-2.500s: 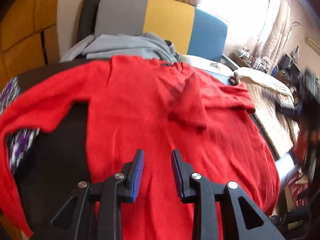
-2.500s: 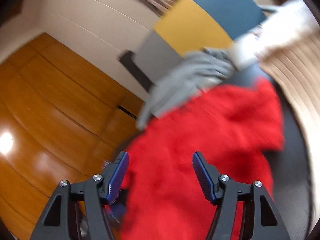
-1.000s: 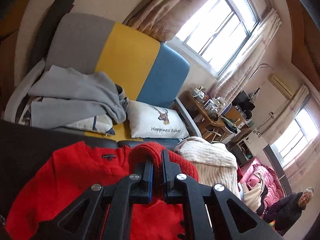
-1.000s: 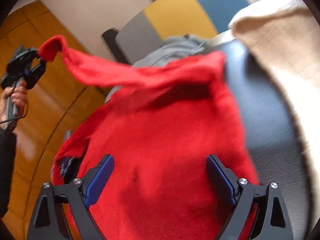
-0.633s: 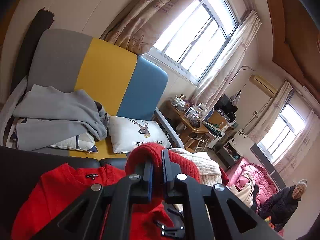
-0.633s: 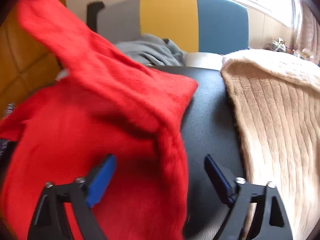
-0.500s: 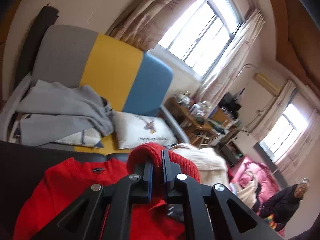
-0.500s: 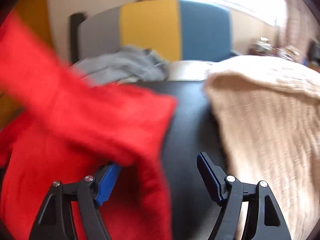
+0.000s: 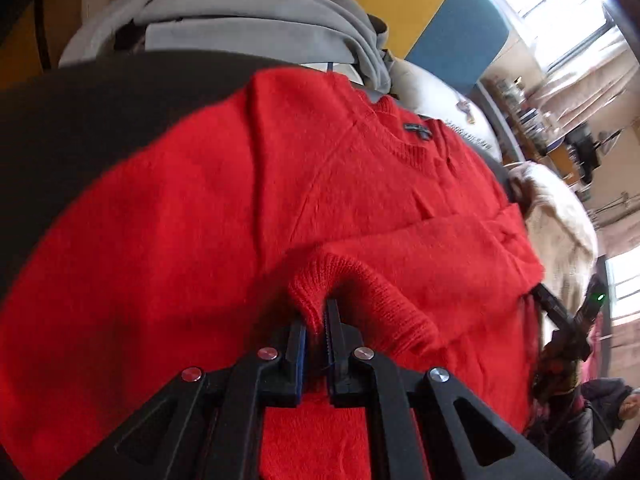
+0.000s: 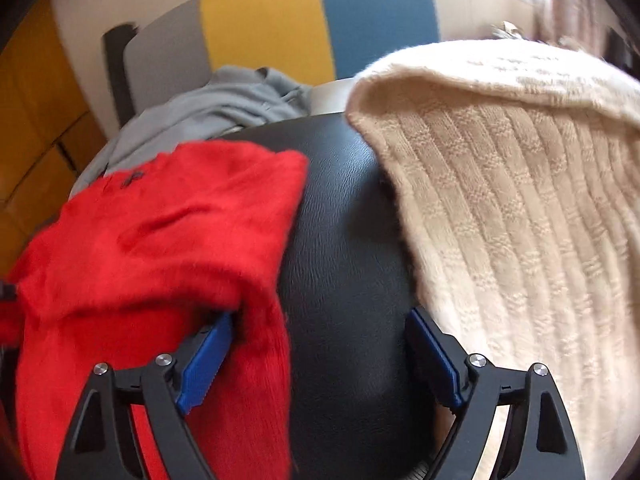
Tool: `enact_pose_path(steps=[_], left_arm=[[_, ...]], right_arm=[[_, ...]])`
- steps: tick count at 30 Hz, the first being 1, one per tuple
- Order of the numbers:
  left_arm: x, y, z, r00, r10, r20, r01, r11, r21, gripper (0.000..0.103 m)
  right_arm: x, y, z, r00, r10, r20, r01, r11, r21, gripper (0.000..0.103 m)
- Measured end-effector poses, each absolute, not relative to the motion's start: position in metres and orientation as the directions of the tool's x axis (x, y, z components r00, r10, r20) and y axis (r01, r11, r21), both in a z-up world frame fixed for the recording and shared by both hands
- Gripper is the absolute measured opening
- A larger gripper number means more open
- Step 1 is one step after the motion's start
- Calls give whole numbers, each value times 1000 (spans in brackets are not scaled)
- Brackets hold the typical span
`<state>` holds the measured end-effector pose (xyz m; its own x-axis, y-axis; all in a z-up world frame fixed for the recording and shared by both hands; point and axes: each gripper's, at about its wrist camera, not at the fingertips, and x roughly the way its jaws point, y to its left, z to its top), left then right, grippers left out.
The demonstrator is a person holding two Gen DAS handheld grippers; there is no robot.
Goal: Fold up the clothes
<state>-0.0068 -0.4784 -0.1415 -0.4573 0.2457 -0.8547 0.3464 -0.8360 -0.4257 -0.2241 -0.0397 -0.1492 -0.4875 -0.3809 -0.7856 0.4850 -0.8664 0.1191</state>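
A red sweater point(image 9: 192, 216) lies spread on a black padded surface point(image 9: 80, 104), its collar label toward the far side. My left gripper point(image 9: 316, 320) is shut on the ribbed cuff of the sweater's sleeve point(image 9: 360, 280), held low over the sweater's body with the sleeve folded across it. In the right wrist view the red sweater point(image 10: 160, 232) fills the left side. My right gripper point(image 10: 320, 344) is open and empty, its left finger point(image 10: 204, 352) against the sweater's edge, over the black surface point(image 10: 344, 240).
A cream knitted sweater point(image 10: 520, 200) lies to the right of the red one. A grey garment point(image 9: 248, 20) is heaped on a grey, yellow and blue sofa point(image 10: 280, 32) behind. A seated person point(image 9: 600, 400) and furniture are at the far right.
My left gripper has come down from high in the air, bringing the held sleeve cuff low across the sweater's body. My right gripper stays open by the sweater's right edge.
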Motion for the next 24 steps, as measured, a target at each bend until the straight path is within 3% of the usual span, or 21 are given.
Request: enact_pose_path(steps=[5, 8, 13, 16, 18, 19, 20, 21, 24], left_arm=[[5, -482, -143, -500, 299, -812, 325, -805, -497, 6], [5, -480, -144, -510, 311, -802, 320, -797, -512, 6], [7, -477, -145, -527, 328, -784, 313, -783, -538, 14], [8, -476, -145, -520, 316, -793, 305, -799, -518, 14], [9, -473, -143, -506, 286, -814, 293, -830, -474, 9], [10, -469, -141, -499, 261, -827, 283, -852, -440, 8], [10, -464, -137, -499, 239, -833, 267, -872, -410, 6], [10, -461, -133, -505, 225, -833, 254, -884, -392, 6], [9, -459, -119, -553, 190, -811, 245, -893, -377, 6]], right_arm=[[-213, -25, -113, -521, -468, -714, 555, -821, 134, 79], [-228, -63, -91, -497, -531, -687, 637, -761, 127, 72], [-264, -144, -126, -381, -474, -794, 727, -684, 59, 61], [-278, -157, -151, -333, -433, -838, 719, -692, 72, 60], [-280, -159, -158, -339, -440, -832, 714, -696, 77, 57], [-279, -155, -157, -338, -442, -831, 713, -697, 80, 52], [-277, -152, -156, -327, -456, -827, 716, -691, 99, 31], [-275, -148, -155, -318, -468, -824, 718, -686, 113, 15], [-272, -145, -151, -337, -451, -826, 717, -692, 86, 12]])
